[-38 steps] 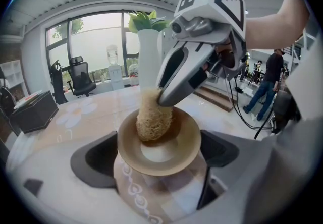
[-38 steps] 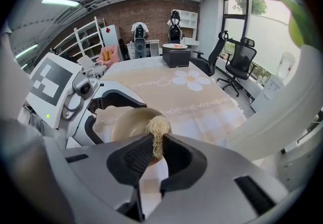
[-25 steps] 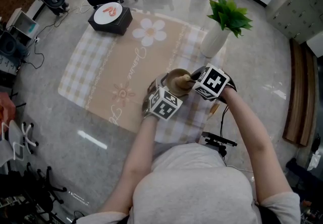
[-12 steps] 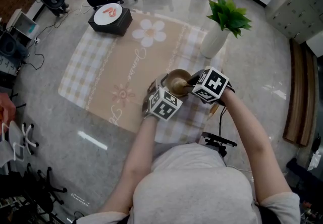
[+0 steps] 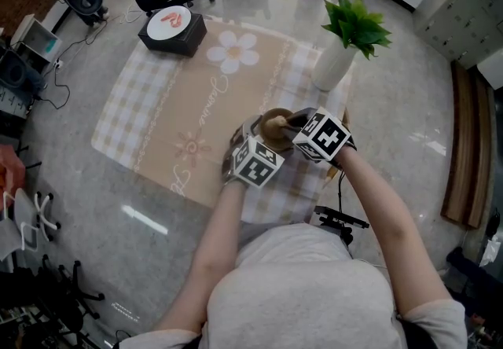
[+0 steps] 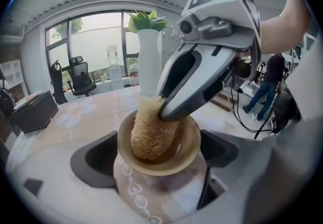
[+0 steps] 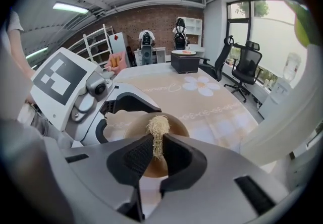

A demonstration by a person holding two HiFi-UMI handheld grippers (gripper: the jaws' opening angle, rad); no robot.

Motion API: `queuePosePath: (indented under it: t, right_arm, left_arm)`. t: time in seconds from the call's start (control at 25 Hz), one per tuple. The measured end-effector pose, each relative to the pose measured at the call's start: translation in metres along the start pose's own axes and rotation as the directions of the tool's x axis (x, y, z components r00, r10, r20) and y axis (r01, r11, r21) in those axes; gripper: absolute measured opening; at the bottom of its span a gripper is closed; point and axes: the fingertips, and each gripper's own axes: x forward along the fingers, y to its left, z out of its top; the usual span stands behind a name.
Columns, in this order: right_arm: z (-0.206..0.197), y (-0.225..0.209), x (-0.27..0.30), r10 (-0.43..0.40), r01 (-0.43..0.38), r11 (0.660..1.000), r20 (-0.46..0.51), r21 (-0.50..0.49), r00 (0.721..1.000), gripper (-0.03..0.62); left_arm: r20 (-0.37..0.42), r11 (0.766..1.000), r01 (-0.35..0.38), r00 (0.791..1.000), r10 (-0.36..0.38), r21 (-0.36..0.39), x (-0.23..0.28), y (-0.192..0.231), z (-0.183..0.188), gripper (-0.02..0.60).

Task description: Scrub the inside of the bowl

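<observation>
Bowl: the bowl (image 6: 187, 143) is clamped at its sides by the left gripper (image 6: 157, 162), over the checked cloth (image 5: 157, 119).
Scrubber: the right gripper (image 7: 158, 151) pinches a loofah (image 6: 150, 134) whose end is inside the bowl.
Handling: the bowl is likely stiff and slick, so grip below the rim. The loofah is light and springy.
Change: the right gripper has shifted left, further over the bowl.

Tan bowl (image 6: 187, 143), straw-coloured loofah (image 6: 148, 133), beige checked cloth (image 5: 154, 106)

cursive script (image 5: 213, 101) on tablecloth (image 5: 149, 108), not legible
</observation>
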Motion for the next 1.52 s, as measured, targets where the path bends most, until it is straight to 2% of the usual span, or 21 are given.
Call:
queuePosePath:
  t: [0.12,0.48,0.88,1.12,1.32,1.52]
  right_arm:
    - [-0.001,-0.003,0.001,-0.027,0.027,1.000,0.002,-0.005,1.000,0.058]
    - [-0.010,-0.007,-0.007,-0.030,0.030,1.000,-0.049,0.005,0.998,0.058]
    - [-0.021,-0.002,-0.020,-0.067,0.050,0.992,-0.143,-0.117,0.987,0.058]
    - [-0.018,-0.004,-0.032,-0.080,0.073,0.995,-0.103,-0.065,0.991,0.060]
    - [-0.017,-0.006,-0.039,-0.091,0.090,0.996,-0.066,-0.017,0.994,0.058]
    - [-0.013,-0.006,-0.046,-0.104,0.104,0.993,-0.006,0.053,0.995,0.058]
  left_arm:
    - [-0.001,1.000,0.001,1.000,-0.001,-0.001,0.000,0.000,0.000,0.517]
    - [-0.001,1.000,0.001,1.000,-0.001,-0.001,-0.001,0.000,0.000,0.517]
    - [0.010,1.000,0.007,1.000,-0.007,-0.011,-0.001,0.000,0.000,0.517]
    - [0.039,1.000,0.003,0.999,-0.003,-0.004,-0.003,0.002,0.004,0.517]
    - [0.086,0.999,0.019,0.996,-0.017,-0.029,-0.012,0.004,0.011,0.518]
    - [0.092,1.000,0.016,0.996,-0.015,-0.011,-0.020,0.000,0.012,0.518]
